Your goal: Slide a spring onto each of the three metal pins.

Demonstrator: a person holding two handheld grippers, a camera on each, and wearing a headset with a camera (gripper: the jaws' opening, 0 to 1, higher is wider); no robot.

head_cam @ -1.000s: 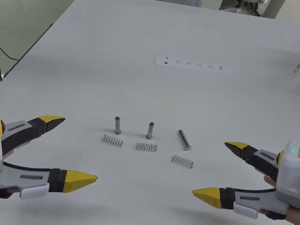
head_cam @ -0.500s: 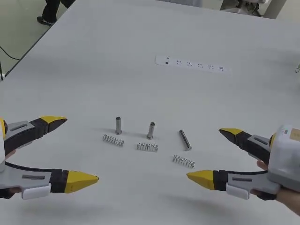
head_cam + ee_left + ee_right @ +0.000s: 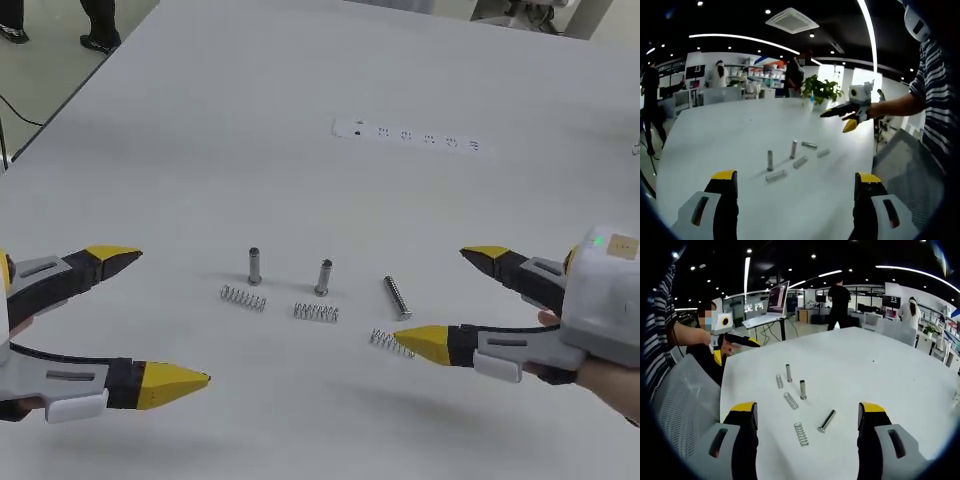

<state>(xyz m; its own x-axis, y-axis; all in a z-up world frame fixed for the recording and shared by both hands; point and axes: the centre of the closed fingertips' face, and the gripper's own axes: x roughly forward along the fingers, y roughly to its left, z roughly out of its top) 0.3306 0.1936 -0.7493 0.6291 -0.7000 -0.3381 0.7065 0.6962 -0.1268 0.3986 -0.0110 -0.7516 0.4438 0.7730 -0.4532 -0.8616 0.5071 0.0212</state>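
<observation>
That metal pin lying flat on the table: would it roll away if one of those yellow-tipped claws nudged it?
Probably. The lying pin looks round and smooth, so a sideways nudge would likely roll it, perhaps curving because one end looks wider. Being metal, it should stay stiff.

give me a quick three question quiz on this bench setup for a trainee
1. How many of the metal pins stand upright?
2. True or false: a spring already sits on a pin.
3. The left claw and the right claw are: A both open, B both shut, C one open and one shut.
Key: 1 two, the third lies flat; 2 false, all three lie loose on the table; 3 A.
</observation>
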